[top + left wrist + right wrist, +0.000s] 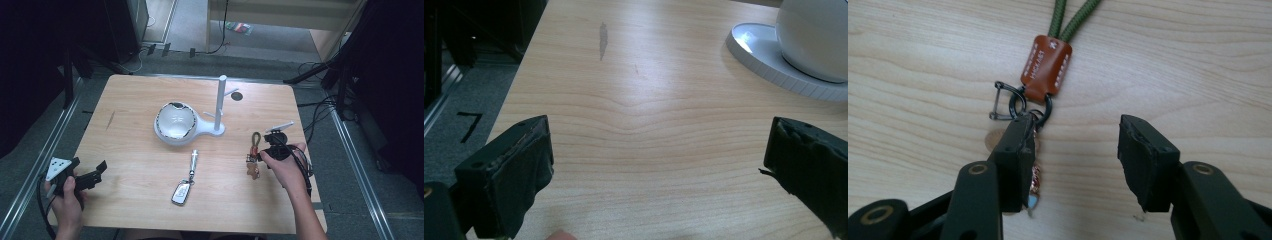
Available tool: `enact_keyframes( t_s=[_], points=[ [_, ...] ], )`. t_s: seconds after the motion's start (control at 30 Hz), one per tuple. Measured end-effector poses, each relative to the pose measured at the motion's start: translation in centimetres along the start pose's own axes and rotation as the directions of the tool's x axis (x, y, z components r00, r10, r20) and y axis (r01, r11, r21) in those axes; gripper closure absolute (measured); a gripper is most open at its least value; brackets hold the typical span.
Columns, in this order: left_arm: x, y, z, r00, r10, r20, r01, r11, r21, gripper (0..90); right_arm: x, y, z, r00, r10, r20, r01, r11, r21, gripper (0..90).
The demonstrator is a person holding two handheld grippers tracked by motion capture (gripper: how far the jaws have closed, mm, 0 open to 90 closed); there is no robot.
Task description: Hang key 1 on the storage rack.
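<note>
- Closing on the keychain well means, as I judge it, shifting my right gripper [1075,160] so the hardware sits squarely between the pads before I squeeze; a grip on the rigid tab should hold better than one on the loose rings.
- Right gripper stands part open and holds nothing; its jaws straddle bare wood, and one finger [1015,150] lies over the dangling charms just beside the black metal ring.
- Just ahead of it lies the olive-green cord keychain with a brown leather tab [1046,67], flat on the table near its right edge [255,150].
- My left gripper [82,175] hangs wide open and empty over the near left corner.
- Farther out lie a silver car key fob [181,192] and a white peg stand with a round bowl [175,122], on the pale wooden table [130,160].
</note>
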State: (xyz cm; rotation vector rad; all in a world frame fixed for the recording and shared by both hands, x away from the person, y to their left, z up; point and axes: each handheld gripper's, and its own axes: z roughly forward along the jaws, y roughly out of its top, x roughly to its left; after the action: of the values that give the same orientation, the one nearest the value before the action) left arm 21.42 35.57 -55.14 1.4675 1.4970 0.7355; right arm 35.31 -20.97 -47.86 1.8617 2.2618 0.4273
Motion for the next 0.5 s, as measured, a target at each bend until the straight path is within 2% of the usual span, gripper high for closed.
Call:
enact_keyframes(
  t_s=[0.13, 0.37, 0.5],
  points=[
    [0.1, 0.0, 0.0, 1.0000, -0.003, 0.003, 0.003, 1.0000, 0.000, 0.0, 0.6, 0.8, 0.5, 0.9994, 0.009, 0.035, -0.010, 1.000, 0.017, 48.1],
    [0.1, 0.0, 0.0, 0.9999, -0.008, 0.008, 0.008, 1.0000, -0.001, 0.0, 1.1, 2.2, 1.8, 0.9987, 0.050, 0.002, -0.050, 0.998, 0.048, 50.2],
    [0.2, 0.0, 0.0, 0.9999, -0.013, 0.007, 0.013, 0.9999, 0.001, 0.0, 1.1, 2.8, 2.3, 0.9967, 0.075, 0.031, -0.076, 0.996, 0.045, 50.7]
  ],
)
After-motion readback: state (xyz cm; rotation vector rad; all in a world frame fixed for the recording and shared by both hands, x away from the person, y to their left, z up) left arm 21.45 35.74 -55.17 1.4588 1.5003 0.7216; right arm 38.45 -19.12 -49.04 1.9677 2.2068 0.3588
